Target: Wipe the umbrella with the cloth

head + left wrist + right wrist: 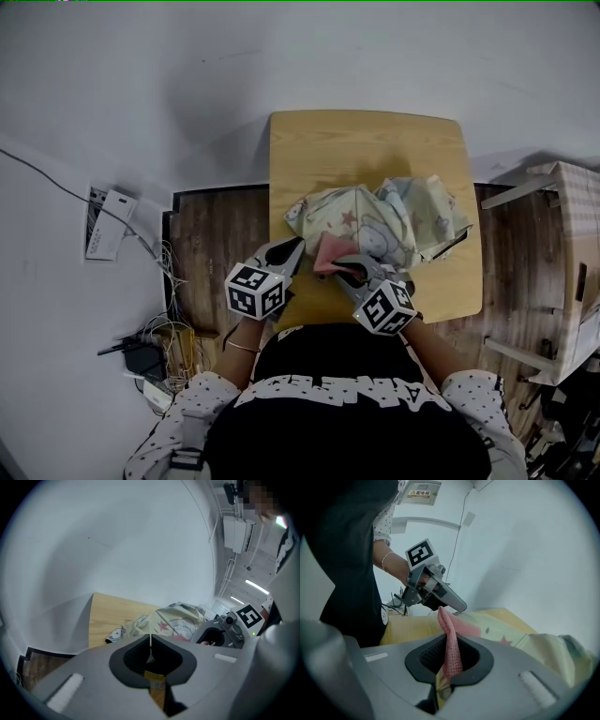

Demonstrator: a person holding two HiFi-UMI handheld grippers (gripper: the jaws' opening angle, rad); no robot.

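The umbrella point(394, 220) lay crumpled on the table point(356, 141): light, limp fabric, probably best pinned at its near edge. The right gripper point(347, 268) clamped the soft pink cloth point(329, 255); the left gripper point(297, 247) had its jaws together.

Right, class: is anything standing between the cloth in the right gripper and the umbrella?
Nothing visible does. The pink cloth, clamped in the right gripper, lies right at the near edge of the umbrella on the table. The left gripper sits beside it, not between.
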